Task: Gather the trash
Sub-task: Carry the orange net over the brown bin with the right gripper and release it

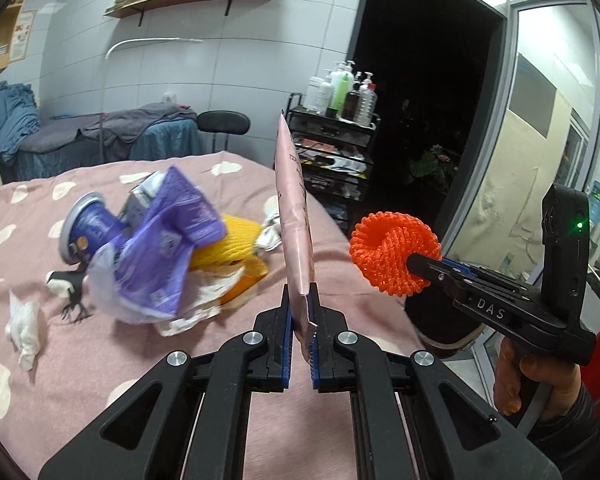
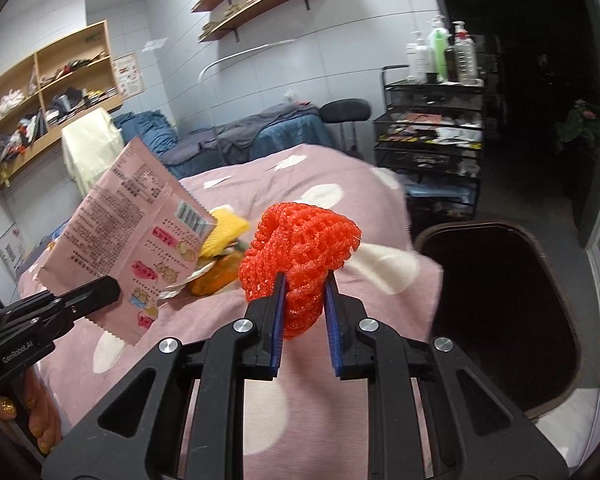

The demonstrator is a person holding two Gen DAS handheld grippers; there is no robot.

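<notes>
On a bed draped in a pink blanket [image 1: 340, 240] dotted with white, a trash pickup is mid-carry. At far left of the left wrist view a crumpled white tissue [image 1: 24, 320] lies on the blanket; just right of it sits the remaining pile: a blue can [image 1: 84, 228] on its side, a purple wrapper [image 1: 172, 232], and yellow foam netting [image 1: 236, 240] behind it. At centre, the left gripper [image 1: 302, 312] has its fingers clenched on the lower edge of a pink snack packet [image 1: 294, 208], held upright and edge-on above the blanket. To the right, the right gripper [image 2: 303, 292] grasps a ball of orange foam netting [image 2: 300, 240], squeezed between its blue pads, clear of the bed. At lower right of the right wrist view, the dark, open-topped trash bin [image 2: 500, 300] stands on the floor just beside the bed's edge. Judging from this, both pieces are lifted and the drop-off is the step in hand: the next move calls for swinging each gripper rightward over the bin's mouth and letting go, then going back for the pile.
</notes>
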